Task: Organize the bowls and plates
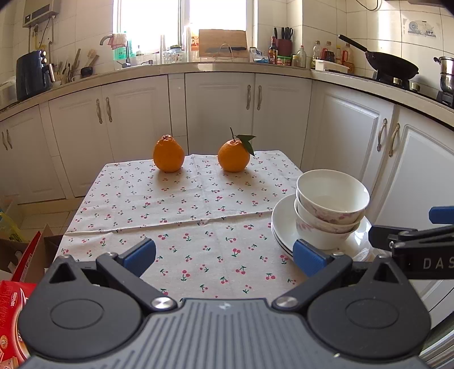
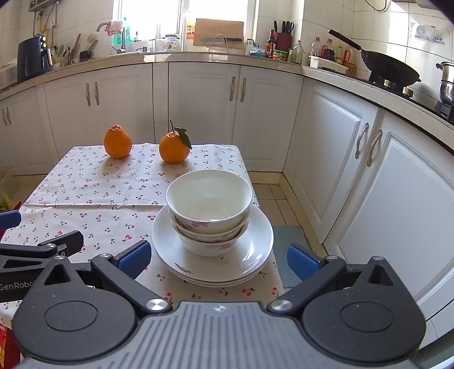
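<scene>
White letters "DAS", cut off by the frame edge: on the black right gripper body (image 1: 425, 262); white "GenRobo", likewise cut off: on the black left gripper body (image 2: 17, 285); red box (image 1: 12, 312) print: unreadable

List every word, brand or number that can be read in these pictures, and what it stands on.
"DAS", cut off: on the right gripper.
"GenRobo", cut off: on the left gripper.
Red box: print too blurred to read.
Bottles on the counter: labels too small.

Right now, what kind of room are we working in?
Most likely a home kitchen: a wok on a gas stove, white cabinets under a countertop, and a faucet by the window.
</scene>
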A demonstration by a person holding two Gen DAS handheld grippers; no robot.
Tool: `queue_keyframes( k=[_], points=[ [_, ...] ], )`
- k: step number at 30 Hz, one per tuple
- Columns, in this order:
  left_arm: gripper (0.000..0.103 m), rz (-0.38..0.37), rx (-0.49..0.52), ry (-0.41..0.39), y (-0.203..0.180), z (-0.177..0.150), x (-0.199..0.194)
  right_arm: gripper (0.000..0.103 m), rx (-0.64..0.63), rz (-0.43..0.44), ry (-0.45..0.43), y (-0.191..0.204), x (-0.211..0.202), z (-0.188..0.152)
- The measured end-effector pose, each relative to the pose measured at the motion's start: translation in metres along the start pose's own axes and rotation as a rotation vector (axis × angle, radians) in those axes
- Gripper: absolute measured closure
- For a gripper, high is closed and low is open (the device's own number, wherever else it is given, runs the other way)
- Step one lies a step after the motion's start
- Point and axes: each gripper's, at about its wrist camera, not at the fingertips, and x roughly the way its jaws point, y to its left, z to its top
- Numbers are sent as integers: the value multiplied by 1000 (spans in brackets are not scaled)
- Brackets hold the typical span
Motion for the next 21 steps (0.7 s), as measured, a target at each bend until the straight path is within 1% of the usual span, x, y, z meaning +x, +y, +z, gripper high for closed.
queue_keyframes(
  k=[21],
  points=[
    [1, 7, -5, 10, -1, 1, 2, 0, -12, -10, -4, 2, 0, 1]
  ],
)
